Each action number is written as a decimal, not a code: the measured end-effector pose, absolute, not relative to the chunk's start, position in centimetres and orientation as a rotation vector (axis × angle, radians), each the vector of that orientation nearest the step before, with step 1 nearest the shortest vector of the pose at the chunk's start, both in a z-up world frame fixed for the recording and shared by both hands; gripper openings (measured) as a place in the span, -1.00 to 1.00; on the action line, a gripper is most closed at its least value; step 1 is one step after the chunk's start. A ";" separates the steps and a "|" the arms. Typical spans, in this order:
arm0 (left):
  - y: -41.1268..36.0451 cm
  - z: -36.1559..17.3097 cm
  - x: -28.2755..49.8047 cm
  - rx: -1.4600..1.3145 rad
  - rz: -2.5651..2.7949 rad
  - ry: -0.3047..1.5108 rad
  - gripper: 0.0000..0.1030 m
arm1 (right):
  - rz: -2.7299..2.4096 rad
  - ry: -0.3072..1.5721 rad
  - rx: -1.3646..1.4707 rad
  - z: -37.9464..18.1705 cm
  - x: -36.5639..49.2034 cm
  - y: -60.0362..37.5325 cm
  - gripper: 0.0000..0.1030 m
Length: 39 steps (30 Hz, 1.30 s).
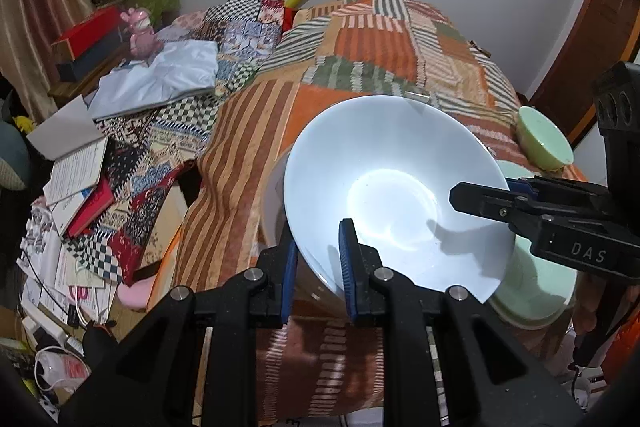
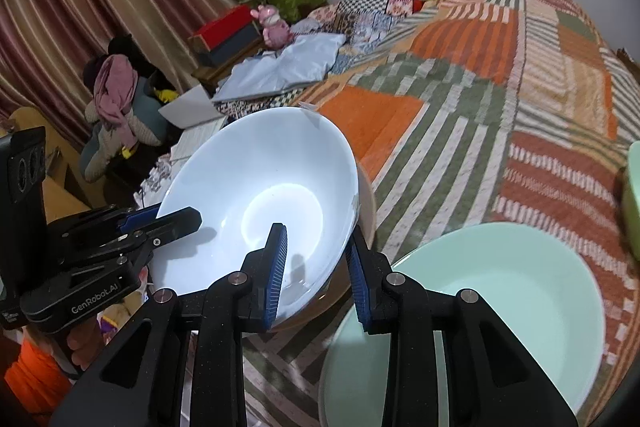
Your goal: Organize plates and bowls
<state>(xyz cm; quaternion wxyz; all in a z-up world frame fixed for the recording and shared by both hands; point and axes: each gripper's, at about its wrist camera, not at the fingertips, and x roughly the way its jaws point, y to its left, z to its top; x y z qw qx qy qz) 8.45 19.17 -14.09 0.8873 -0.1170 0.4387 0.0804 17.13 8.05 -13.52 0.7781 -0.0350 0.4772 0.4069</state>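
Observation:
A large white bowl (image 1: 384, 163) (image 2: 260, 171) is held tilted above the patchwork bed cover. My left gripper (image 1: 318, 261) straddles its near rim, one finger inside and one outside, shut on it. My right gripper (image 2: 316, 267) straddles the opposite rim the same way; it also shows in the left wrist view (image 1: 480, 199). Under the white bowl lies a beige dish (image 1: 274, 203) (image 2: 366, 195). A pale green plate (image 2: 500, 291) (image 1: 532, 291) lies beside it. A small green bowl (image 1: 544, 139) sits farther right.
The bed's patchwork cover (image 1: 360, 39) spreads behind. A pale blue cloth (image 1: 168, 75), books (image 1: 76, 167) and a pink toy (image 1: 140, 31) clutter the left. Cables and papers (image 1: 52, 307) lie on the floor below the bed's edge.

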 end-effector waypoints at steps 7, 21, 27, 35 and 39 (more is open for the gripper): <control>19.8 -15.0 8.4 -0.264 0.169 0.915 -0.63 | 0.883 1.051 -0.083 -14.1 17.1 8.4 -0.47; 20.0 -15.8 9.1 -0.277 0.197 0.910 -0.62 | 0.875 1.004 -0.097 -13.1 17.2 7.6 -0.42; 19.3 -15.4 9.5 -0.201 0.213 0.931 -0.62 | 0.870 0.964 -0.144 -12.6 16.4 7.7 -0.42; 18.1 -12.4 8.6 -0.115 0.255 0.866 0.13 | 0.868 0.933 -0.134 -11.5 16.6 6.1 -0.39; 16.9 -10.6 8.3 -0.081 0.246 0.825 0.15 | 0.857 0.916 -0.111 -10.8 17.0 4.7 -0.38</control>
